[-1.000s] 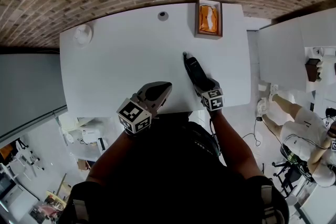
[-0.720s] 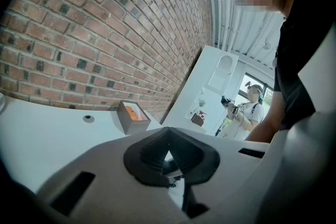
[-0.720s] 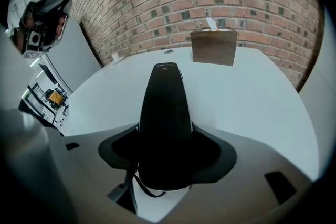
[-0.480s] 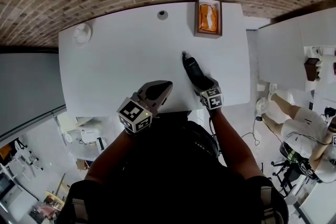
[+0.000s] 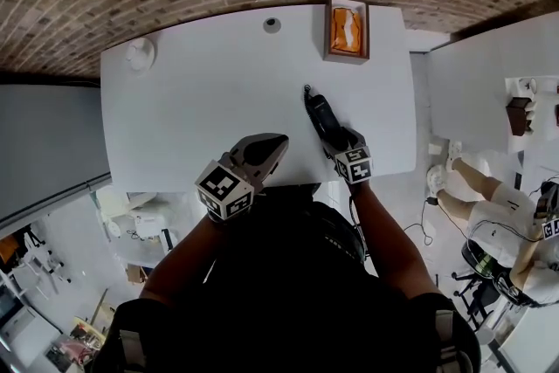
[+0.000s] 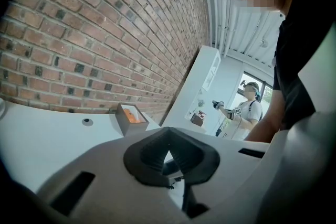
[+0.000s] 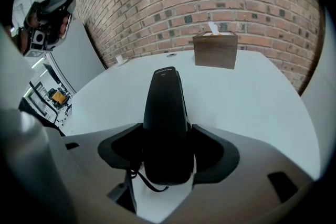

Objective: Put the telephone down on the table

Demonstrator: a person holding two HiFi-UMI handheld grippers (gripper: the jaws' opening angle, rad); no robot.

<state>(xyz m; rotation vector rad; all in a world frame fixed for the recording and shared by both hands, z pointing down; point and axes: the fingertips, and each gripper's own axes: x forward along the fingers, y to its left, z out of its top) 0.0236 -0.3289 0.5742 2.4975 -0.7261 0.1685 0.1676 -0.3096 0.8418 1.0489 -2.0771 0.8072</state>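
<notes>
A black telephone handset [image 5: 320,112] lies lengthwise over the right front part of the white table [image 5: 201,100], its thin end pointing toward the wall. My right gripper [image 5: 335,135] is shut on its near end. In the right gripper view the handset [image 7: 165,107] fills the gap between both dark pads [image 7: 212,152], with a thin cord looping under it. Whether it touches the tabletop I cannot tell. My left gripper [image 5: 272,144] hovers at the table's front edge, left of the handset, jaws closed on nothing [image 6: 172,159].
A wooden box [image 5: 347,31] with orange contents stands at the far right edge by the brick wall. A small dark disc [image 5: 272,25] and a white round object [image 5: 137,55] sit along the far side. A second white table [image 5: 489,74] and a person [image 5: 502,214] are off to the right.
</notes>
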